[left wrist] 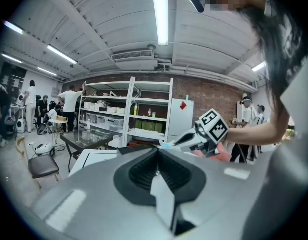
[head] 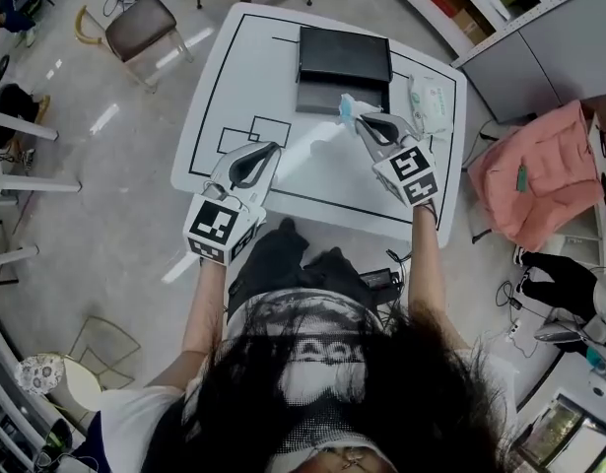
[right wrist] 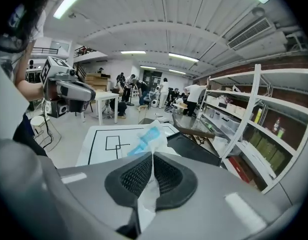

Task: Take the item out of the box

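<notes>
My right gripper [right wrist: 151, 156] pinches the clear packet [right wrist: 146, 139], black box [head: 344, 57] at eleven o'clock — left gripper [left wrist: 158, 151] pressed together, empty.

Here we are, looking down on long dark hair [head: 332, 402], a white short sleeve [head: 130, 412], a dark top [head: 312, 348] with pale lettering, and dark trousers [head: 283, 259]. The left gripper [head: 271, 150] and right gripper [head: 362, 119] have smooth pale-grey shells. Each carries a cube of black-and-white square markers: left cube [head: 222, 227], right cube [head: 413, 172]. The fingers [left wrist: 141, 174] are black and ribbed.
</notes>
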`<state>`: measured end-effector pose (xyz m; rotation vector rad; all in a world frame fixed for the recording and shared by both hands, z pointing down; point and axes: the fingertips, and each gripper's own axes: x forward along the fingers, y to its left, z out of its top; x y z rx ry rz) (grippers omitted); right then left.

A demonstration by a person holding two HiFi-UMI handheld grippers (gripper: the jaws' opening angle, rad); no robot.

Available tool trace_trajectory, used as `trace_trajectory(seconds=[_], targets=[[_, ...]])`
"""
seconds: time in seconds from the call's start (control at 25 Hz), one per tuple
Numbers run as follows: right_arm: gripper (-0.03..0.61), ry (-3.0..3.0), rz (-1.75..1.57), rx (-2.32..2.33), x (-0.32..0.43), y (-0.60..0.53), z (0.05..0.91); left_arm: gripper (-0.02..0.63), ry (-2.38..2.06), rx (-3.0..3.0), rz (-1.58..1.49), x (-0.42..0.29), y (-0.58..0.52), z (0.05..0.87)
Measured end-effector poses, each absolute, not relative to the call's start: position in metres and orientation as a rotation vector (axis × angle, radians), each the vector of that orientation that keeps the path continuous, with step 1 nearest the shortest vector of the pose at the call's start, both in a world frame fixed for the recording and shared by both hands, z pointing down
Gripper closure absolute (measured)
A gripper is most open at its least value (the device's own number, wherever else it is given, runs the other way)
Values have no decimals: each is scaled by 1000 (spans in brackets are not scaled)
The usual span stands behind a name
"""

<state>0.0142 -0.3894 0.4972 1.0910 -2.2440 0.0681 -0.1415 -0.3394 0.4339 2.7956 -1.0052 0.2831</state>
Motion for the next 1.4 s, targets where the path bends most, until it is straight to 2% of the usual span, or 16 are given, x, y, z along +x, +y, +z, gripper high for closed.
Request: trace_trajectory(seconds=[0.64,1.4], targets=[[568,-2327,252,1222,57,-261,495,614,-955,2814,335,-67,-275,431],[568,-2441,162,1163,119,-93,474,614,-1074,2823,287,12,-109,410]])
